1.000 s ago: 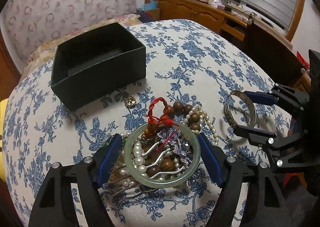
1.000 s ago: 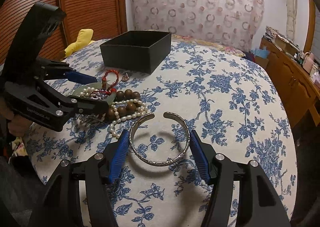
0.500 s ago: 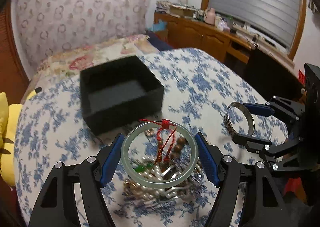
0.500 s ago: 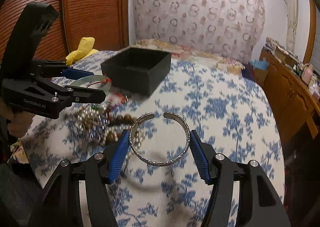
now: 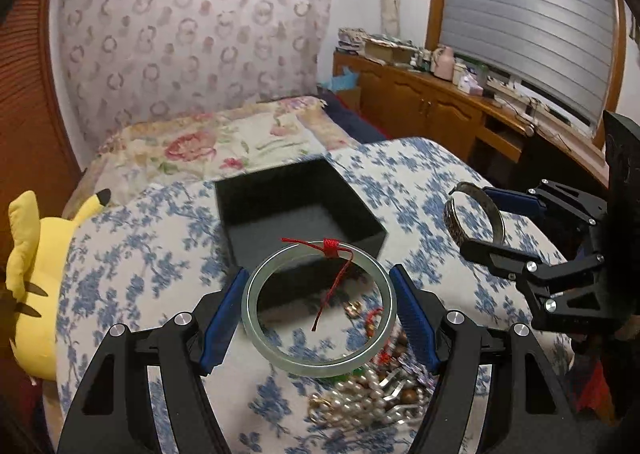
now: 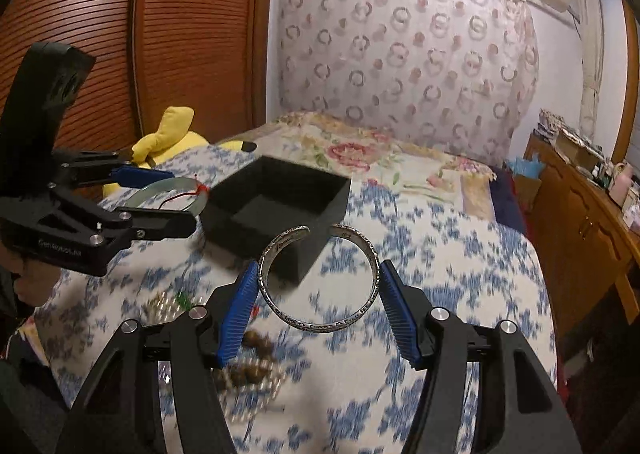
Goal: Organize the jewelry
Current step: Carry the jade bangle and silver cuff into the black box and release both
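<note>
Bed: the blue-flowered spread (image 5: 132, 254) carries everything; it sits lower under both cameras than a second ago, so I have raised both hands off it.
Black box (image 5: 298, 209): open and empty as far as I can see, on the spread ahead of both hands; it has come much nearer in both views, so I judge it the place both pieces are bound for.
Jewelry heap (image 5: 376, 386): pearls, brown beads and bits of red cord, left on the spread beneath my left hand; most of the sorting is not yet done.
Left gripper (image 5: 318, 314): my fingers (image 5: 222, 318) pinch the pale green bangle across its width, level, with its red cord (image 5: 332, 274) hanging through the ring. A second ago it lay on the heap; now it is clear of it, near the box's front wall but not yet over the opening.
Right gripper (image 6: 316, 294): my fingers (image 6: 240, 310) pinch the silver cuff (image 6: 320, 278), its gap pointing toward the box; it too has left the spread and hangs short of the box's near corner.
</note>
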The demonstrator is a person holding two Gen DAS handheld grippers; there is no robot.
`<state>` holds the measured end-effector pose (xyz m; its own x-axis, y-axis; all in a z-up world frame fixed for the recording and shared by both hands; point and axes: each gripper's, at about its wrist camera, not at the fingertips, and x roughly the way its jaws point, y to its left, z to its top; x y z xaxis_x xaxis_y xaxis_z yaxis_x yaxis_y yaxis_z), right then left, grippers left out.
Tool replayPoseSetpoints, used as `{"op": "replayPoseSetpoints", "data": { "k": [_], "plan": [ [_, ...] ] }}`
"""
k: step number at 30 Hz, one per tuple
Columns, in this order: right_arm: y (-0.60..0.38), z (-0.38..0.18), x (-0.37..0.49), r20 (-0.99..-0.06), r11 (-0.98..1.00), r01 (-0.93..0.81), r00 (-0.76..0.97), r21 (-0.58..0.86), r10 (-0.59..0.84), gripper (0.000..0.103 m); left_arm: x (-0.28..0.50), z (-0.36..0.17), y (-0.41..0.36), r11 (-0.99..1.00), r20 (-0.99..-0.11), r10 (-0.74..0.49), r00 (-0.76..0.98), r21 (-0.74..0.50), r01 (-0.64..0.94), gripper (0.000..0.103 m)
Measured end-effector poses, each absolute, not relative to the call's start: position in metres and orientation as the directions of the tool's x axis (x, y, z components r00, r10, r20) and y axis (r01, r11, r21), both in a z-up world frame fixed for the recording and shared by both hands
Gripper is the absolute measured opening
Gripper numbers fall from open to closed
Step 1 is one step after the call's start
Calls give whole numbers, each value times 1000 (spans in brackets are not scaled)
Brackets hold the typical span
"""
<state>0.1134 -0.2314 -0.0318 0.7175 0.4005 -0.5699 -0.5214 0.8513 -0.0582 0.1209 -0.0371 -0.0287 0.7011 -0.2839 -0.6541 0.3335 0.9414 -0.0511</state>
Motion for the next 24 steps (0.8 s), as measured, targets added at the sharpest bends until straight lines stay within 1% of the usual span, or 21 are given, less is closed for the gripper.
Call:
{"op": "replayPoseSetpoints", "data": {
  "k": [9, 12, 14, 24],
  "plan": [
    [-212, -28, 160, -550, 838, -543, 715, -50, 431, 63, 138, -25, -13, 957, -617, -254, 745, -52, 284, 69],
    [-204, -27, 178, -558, 833, -553, 693, -4, 457, 63, 146, -25, -4, 961, -614, -249, 749, -62, 268, 69],
    [-196, -26, 185, -554, 830, -557, 692, -3, 462, 63, 151, -24, 0, 963, -612, -243, 753, -61, 261, 69],
    [-165, -46, 211, -615, 798, -602, 623, 17, 483, 63, 168, -27, 12, 973, -623, -212, 753, -60, 224, 69]
  ]
}}
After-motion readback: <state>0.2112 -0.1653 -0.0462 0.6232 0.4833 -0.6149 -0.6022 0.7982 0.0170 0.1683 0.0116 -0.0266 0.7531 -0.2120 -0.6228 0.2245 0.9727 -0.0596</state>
